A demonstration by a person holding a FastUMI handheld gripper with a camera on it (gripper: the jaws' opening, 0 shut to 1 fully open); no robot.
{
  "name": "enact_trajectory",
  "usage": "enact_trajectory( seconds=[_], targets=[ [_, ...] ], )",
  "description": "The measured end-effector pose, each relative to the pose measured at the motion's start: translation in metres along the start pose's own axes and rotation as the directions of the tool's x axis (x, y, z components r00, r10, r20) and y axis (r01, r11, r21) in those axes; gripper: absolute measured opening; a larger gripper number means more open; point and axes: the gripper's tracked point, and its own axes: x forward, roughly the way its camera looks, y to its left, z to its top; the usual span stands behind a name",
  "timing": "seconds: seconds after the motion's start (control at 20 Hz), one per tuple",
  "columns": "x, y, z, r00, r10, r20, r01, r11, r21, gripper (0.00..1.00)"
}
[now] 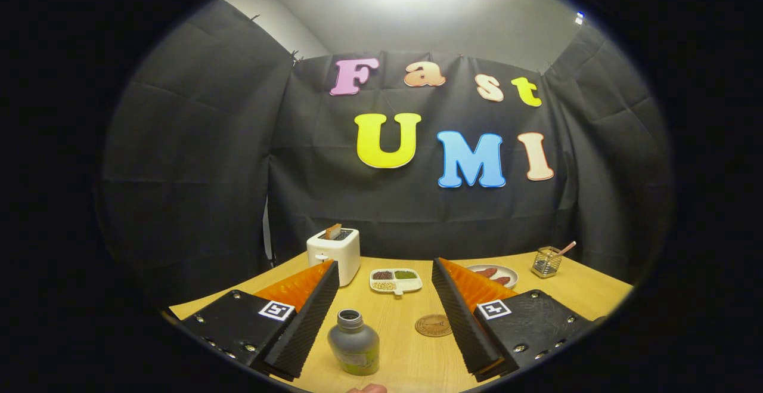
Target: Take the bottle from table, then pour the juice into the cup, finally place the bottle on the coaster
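A small dark bottle [353, 343] with an open neck and a greenish label stands upright on the wooden table [411, 357], between my fingers and closer to the left one. My gripper [385, 271] is open, its fingers spread wide to either side of the bottle without touching it. A round brown coaster [433, 325] lies flat on the table just inside the right finger, a little beyond the bottle. A rounded pinkish edge [368, 388] peeks up below the bottle; I cannot tell what it is.
A white toaster [334, 253] with a slice of bread stands beyond the left finger. A divided dish of beans [395, 280] sits past the coaster. A plate with sausages [498, 274] and a wire basket [546, 262] holding a utensil stand at the back right.
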Motion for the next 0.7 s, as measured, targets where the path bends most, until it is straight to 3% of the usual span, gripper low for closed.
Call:
enact_trajectory(
  seconds=[0.7],
  targets=[
    [0.024, 0.032, -0.099, 0.986, -0.001, -0.167, 0.004, 1.000, 0.015, 0.96]
  ],
)
